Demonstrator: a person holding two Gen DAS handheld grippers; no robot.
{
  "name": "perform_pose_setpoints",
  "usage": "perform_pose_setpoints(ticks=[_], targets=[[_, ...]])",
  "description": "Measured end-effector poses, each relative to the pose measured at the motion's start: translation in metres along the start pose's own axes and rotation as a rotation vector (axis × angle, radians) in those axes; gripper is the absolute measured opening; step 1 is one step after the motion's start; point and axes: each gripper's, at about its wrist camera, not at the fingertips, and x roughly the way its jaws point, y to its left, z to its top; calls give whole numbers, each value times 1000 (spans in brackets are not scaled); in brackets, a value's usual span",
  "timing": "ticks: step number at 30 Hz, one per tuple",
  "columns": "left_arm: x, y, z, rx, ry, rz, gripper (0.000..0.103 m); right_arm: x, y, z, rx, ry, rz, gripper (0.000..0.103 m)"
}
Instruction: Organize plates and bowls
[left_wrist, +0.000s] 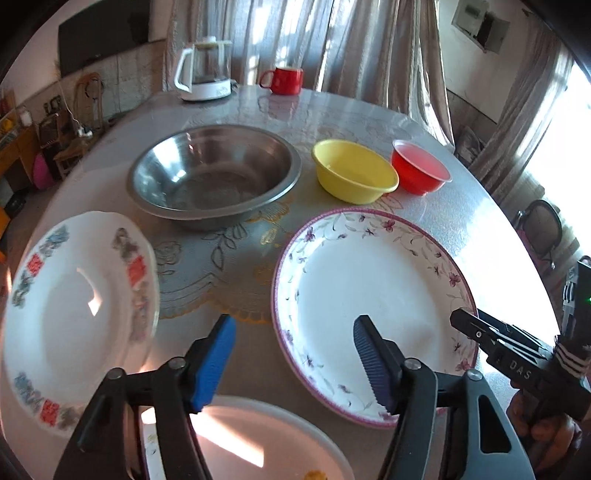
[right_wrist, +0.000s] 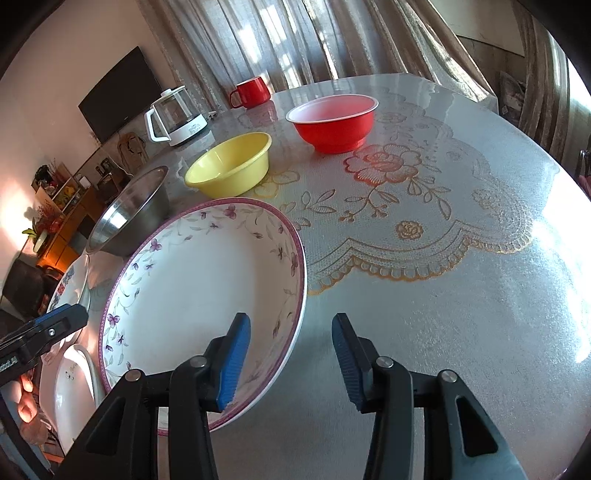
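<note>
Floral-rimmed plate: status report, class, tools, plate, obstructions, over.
Both tools open, empty. Right tool straddles near rim of purple-flowered plate, not gripping. Left tool hovers between plates. Steel bowl close behind plate.

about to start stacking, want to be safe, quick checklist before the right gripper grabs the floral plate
1. Right gripper open: ok, empty, blue fingers apart.
2. Rim of the purple floral plate between its fingers: ok, near edge sits in the gap.
3. Left gripper clear of that plate: not ok, one finger hangs over it.
4. Left gripper empty: ok, open.
5. Plate free of load: ok, nothing on it.
6. Neighbours apart: steel bowl close behind the plate, touching or not: cannot tell; yellow bowl apart.
</note>
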Motion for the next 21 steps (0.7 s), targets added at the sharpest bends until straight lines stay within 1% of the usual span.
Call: perform_pose_setpoints(ticks=[2,4,6,9,14,16,18,21], targets=[[11,1,3,-9,38,-12,47,2,2,0,-27,-1,-2,46],[21,-1,5,-6,60,-17,46,3,5,0,-54,-2,-5,46],[30,-2,7,-3,86,-18,40,5,8,0,-88,-5,-11,46],[39,-4,9,4,108,-7,40,7,13,0,-129,-8,-16,46],[42,-11,9,26,108,36,40,8,17,-2,-159,-11,24,47],[43,-15,9,37,104,48,40,8,15,-1,-143,-12,40,47],[44,-18,8,38,108,33,40,7,7,2,-105,-6,79,47],[44,-27,8,48,115,-7,40,2,-4,4,-65,2,73,47]])
